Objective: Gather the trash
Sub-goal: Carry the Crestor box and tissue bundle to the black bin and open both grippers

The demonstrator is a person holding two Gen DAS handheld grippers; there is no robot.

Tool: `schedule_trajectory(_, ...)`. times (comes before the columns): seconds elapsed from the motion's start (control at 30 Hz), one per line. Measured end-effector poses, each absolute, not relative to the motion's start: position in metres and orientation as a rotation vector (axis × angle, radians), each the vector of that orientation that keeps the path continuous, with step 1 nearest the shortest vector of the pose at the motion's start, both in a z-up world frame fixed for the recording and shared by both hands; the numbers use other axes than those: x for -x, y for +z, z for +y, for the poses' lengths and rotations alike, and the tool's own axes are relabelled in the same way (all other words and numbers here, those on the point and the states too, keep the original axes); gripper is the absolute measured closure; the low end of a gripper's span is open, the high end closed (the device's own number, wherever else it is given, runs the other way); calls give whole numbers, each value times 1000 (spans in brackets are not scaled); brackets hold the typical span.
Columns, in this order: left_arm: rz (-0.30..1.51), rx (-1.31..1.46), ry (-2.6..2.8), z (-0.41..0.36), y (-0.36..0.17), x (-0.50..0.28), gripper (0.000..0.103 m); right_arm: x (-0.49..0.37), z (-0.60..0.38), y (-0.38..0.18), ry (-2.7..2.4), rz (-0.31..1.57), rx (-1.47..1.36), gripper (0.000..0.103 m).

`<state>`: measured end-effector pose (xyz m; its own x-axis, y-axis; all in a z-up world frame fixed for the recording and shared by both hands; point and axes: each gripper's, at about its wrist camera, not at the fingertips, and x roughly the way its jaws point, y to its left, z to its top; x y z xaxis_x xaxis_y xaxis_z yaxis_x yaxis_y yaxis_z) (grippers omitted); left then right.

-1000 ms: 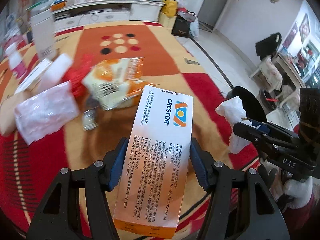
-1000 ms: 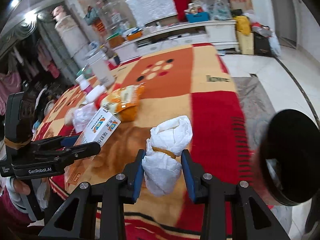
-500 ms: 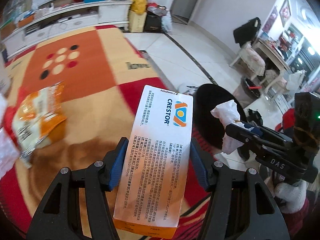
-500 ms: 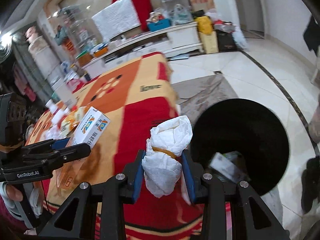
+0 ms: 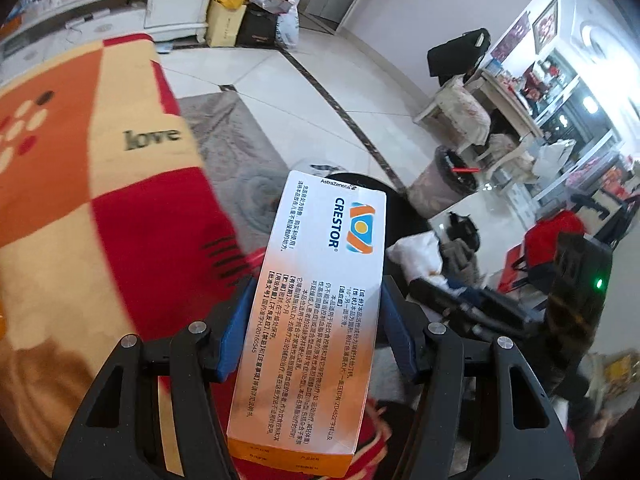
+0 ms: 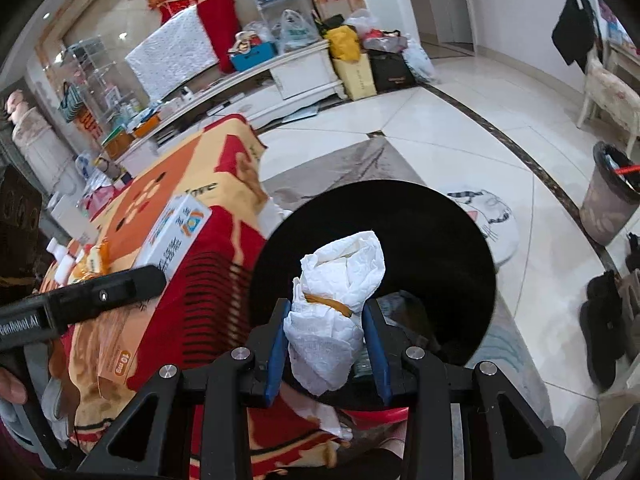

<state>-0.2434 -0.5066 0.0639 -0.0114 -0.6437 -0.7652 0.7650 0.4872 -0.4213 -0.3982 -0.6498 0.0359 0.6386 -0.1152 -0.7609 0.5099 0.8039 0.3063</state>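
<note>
Tools (image 5: pixel 316 332) (image 6: pixel 325 344) level, gripping box (image 5: pixel 316 296), tissue wad (image 6: pixel 336 304)

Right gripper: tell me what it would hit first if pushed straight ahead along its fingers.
Probably the black round trash bin. The right gripper, shut on a crumpled white tissue wad, points into its dark opening; depth is unclear, but nothing else shows between.

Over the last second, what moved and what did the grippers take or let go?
Both grippers swung right, off the blanket toward the black bin. The right gripper now holds the tissue wad over the bin's opening; a second ago the bin sat off to its right. The left gripper trails, its Crestor box nearing the bin. Nothing was taken or let go: both grips are unchanged.
</note>
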Motion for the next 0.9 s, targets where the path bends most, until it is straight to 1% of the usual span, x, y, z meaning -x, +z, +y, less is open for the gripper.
schedule_trajectory(0.2,1157,-110,-1149,-532,53,242,43,404,-665,31,-408,809,-548,68)
schedule_trajectory(0.27,1170,-97,-1154,-535,48,241,42,405,-668,29,-420,813,-552,56)
schedule_trajectory(0.3,1184,-95,-1159,-538,46,240,42,408,-670,28,-433,813,-554,44)
schedule_trajectory(0.33,1194,-94,-1160,-539,44,239,37,409,-671,28,-438,814,-556,35)
schedule_trajectory(0.4,1204,-87,-1167,-538,41,238,30,410,-672,27,-443,810,-560,33)
schedule_trajectory(0.6,1188,-100,-1159,-530,45,239,30,412,-671,26,-431,807,-565,34)
schedule_trajectory(0.9,1074,-151,-1067,-500,59,240,30,401,-652,27,-398,808,-542,34)
